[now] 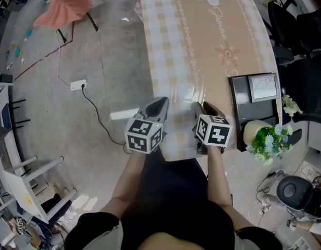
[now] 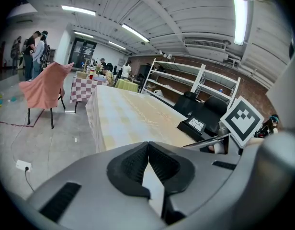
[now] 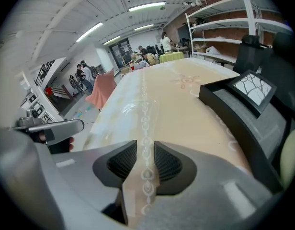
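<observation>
Left tongs [image 1: 161,102]: clenched, empty, above the worktop [image 1: 202,46] near end.
Right tongs [image 1: 205,107]: slightly parted, empty, alongside.
Nearest item: black tray [image 1: 252,116], right edge, within right-side reach.

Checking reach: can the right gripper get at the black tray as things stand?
Probably yes: the right gripper, jaws apart and empty, hovers just left of the black tray, with only bare tablecloth between them.
</observation>
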A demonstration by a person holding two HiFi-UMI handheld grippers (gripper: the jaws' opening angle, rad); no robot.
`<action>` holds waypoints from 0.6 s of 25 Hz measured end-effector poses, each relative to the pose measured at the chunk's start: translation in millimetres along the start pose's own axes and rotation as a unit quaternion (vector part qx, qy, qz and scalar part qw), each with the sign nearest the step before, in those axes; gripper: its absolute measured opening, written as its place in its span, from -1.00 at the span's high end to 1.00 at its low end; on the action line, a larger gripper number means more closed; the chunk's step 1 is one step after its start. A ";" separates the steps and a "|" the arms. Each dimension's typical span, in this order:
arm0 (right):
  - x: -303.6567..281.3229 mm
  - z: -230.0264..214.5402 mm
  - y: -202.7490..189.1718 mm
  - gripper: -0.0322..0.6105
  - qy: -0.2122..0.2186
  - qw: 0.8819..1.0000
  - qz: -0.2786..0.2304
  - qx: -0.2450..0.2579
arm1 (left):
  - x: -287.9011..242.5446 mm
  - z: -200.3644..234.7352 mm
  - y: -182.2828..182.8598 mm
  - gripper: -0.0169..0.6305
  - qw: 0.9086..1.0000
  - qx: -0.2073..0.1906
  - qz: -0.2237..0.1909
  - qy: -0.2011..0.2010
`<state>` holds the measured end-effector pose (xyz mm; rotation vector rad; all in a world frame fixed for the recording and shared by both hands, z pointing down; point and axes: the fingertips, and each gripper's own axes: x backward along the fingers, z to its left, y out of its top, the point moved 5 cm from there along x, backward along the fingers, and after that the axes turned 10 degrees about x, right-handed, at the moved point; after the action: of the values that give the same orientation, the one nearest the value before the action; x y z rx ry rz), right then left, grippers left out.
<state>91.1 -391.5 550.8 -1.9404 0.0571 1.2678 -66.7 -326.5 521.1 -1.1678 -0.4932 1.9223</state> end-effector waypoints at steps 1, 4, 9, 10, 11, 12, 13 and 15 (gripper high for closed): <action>-0.2 0.2 -0.2 0.56 -0.001 1.000 0.000 0.001 | 0.6 0.9 -0.3 0.92 1.000 0.000 0.000 0.000; -0.4 0.9 0.0 0.56 -0.003 1.000 0.002 0.002 | 2.2 2.6 -0.1 0.92 1.000 0.001 0.000 0.000; -1.4 3.1 -0.4 0.62 -0.007 1.000 -0.005 -0.007 | 5.2 4.5 -0.3 0.92 1.000 0.001 -0.001 0.001; -1.8 2.9 -0.4 0.62 -0.007 1.000 -0.006 -0.009 | 5.8 5.2 -0.2 0.92 1.000 0.002 -0.002 0.002; -2.1 2.8 -0.4 0.62 -0.006 1.000 -0.008 -0.013 | 6.4 5.8 -0.2 0.92 1.000 0.002 -0.002 0.003; -2.3 2.7 -0.4 0.63 -0.003 1.000 -0.009 -0.018 | 7.0 6.4 -0.3 0.92 1.000 0.002 -0.003 0.003; -2.3 2.8 -0.3 0.66 -0.001 1.000 -0.012 -0.024 | 7.6 6.6 -0.6 0.92 1.000 0.002 -0.003 0.003; -2.1 3.6 -0.3 0.70 0.000 0.999 -0.016 -0.031 | 8.8 6.7 -1.4 0.92 1.000 0.002 -0.003 0.004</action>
<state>87.5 -389.8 552.0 -1.9862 -0.0128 1.2620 -74.0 -318.0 520.6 -1.1693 -0.4891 1.9113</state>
